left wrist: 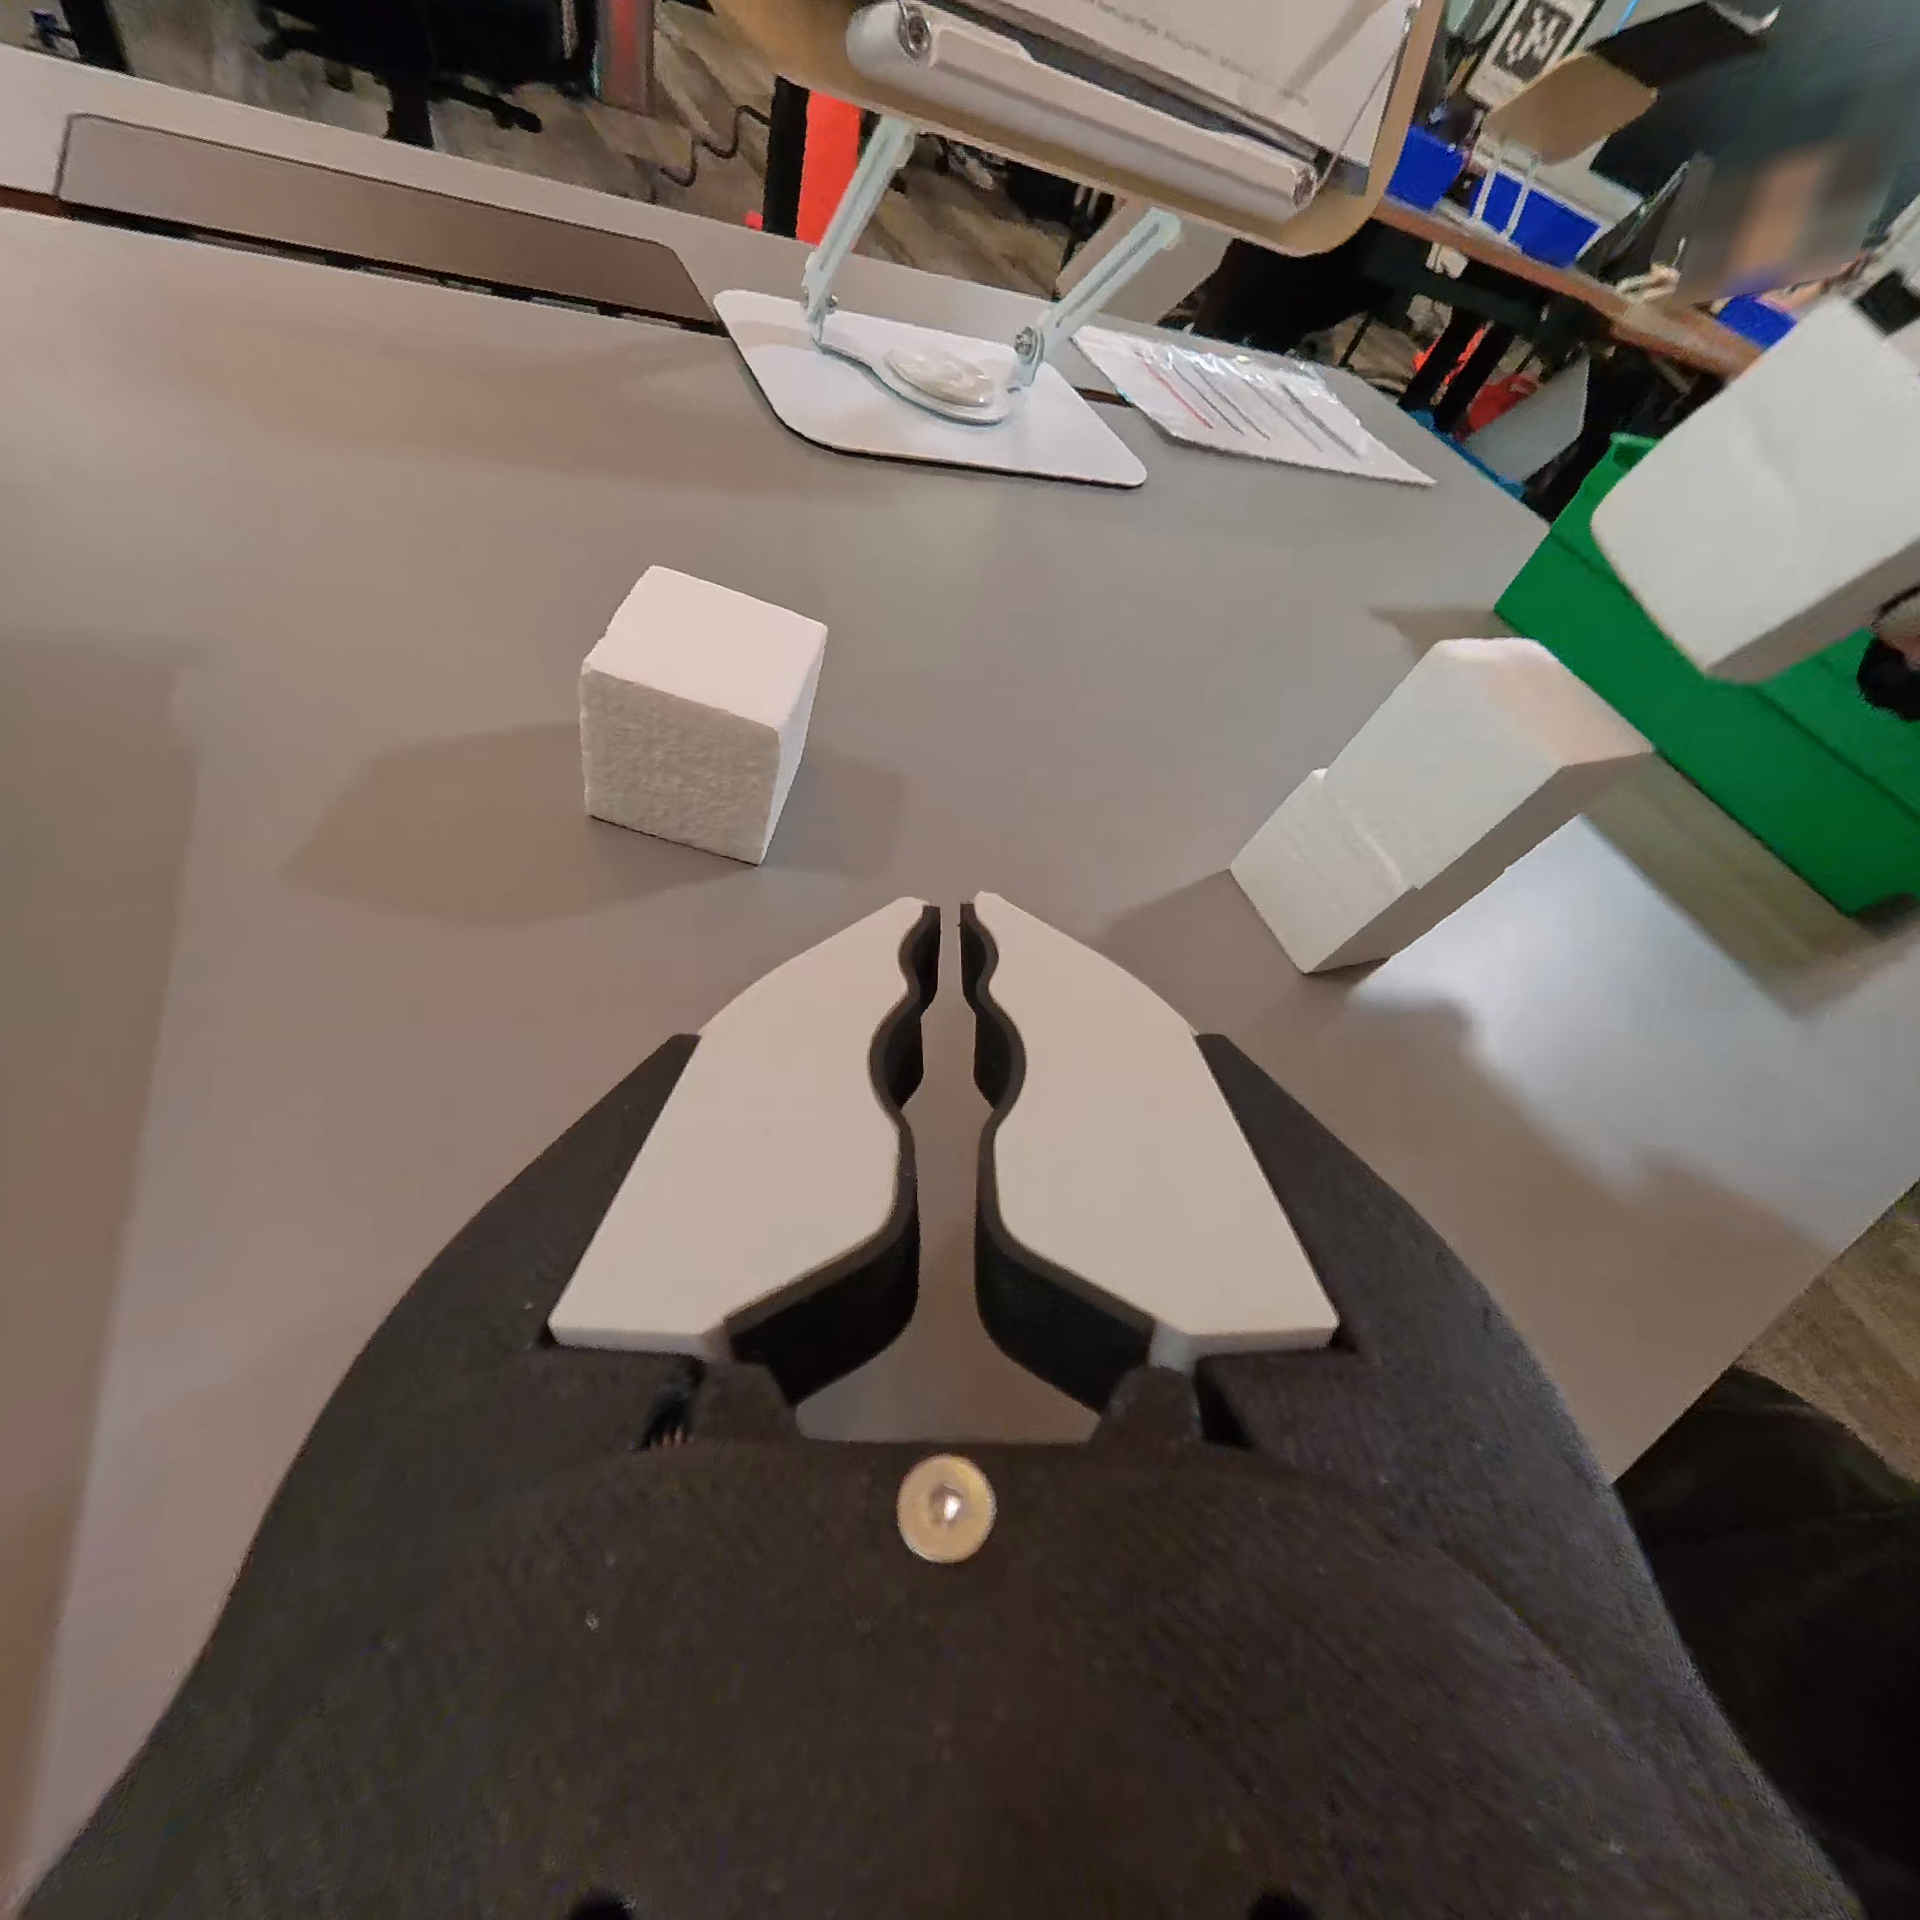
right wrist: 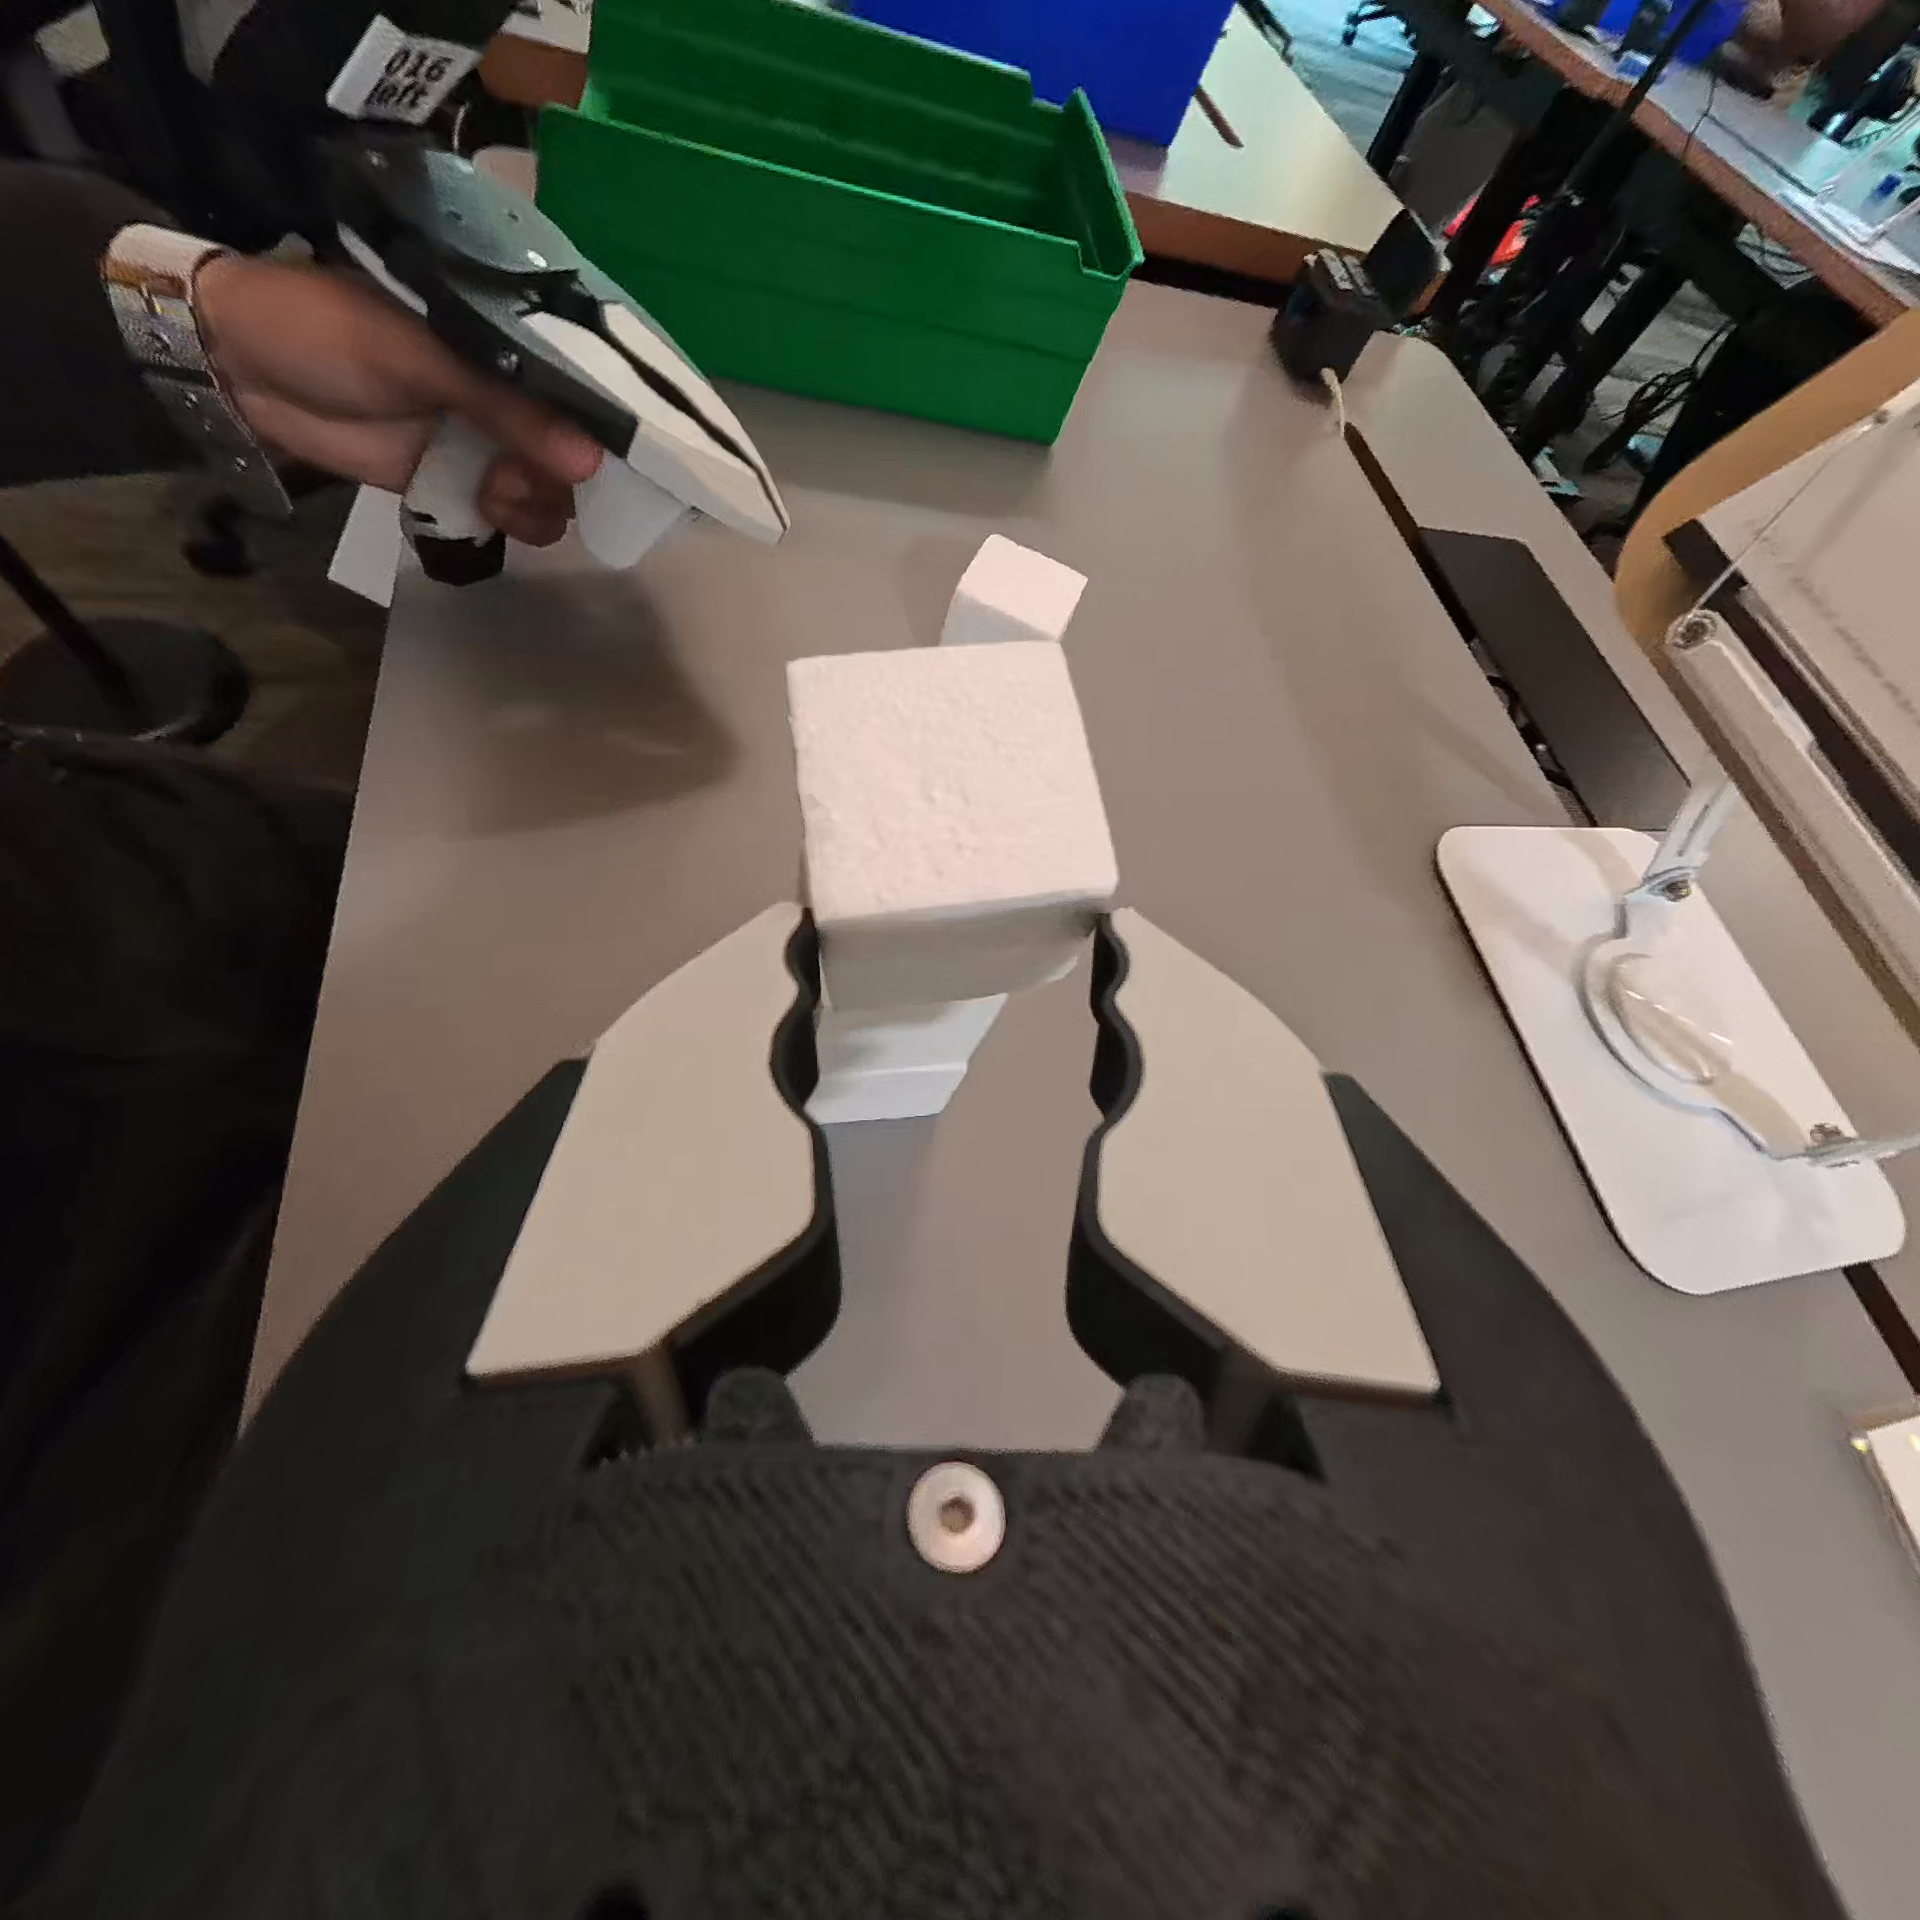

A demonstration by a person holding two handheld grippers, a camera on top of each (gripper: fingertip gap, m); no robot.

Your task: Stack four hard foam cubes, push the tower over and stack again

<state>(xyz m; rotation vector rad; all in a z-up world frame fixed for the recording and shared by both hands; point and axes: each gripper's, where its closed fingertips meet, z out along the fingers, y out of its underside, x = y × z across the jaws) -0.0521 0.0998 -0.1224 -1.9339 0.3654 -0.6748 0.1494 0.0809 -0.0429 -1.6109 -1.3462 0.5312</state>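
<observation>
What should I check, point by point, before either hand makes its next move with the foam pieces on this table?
1. Right tongs grip: closed on two opposite sides of the held foam cube. Ok.
2. Held foam cube against the foam stack: the left wrist view shows it lifted, with a gap between them. Ok.
3. Held foam cube squarely over the stack: cannot tell.
4. Left tongs: almost closed, holding nothing, above the table. Ok.
5. Loose foam cube: stands flat on the table, apart from both tongs and from the stack. Ok.
</observation>
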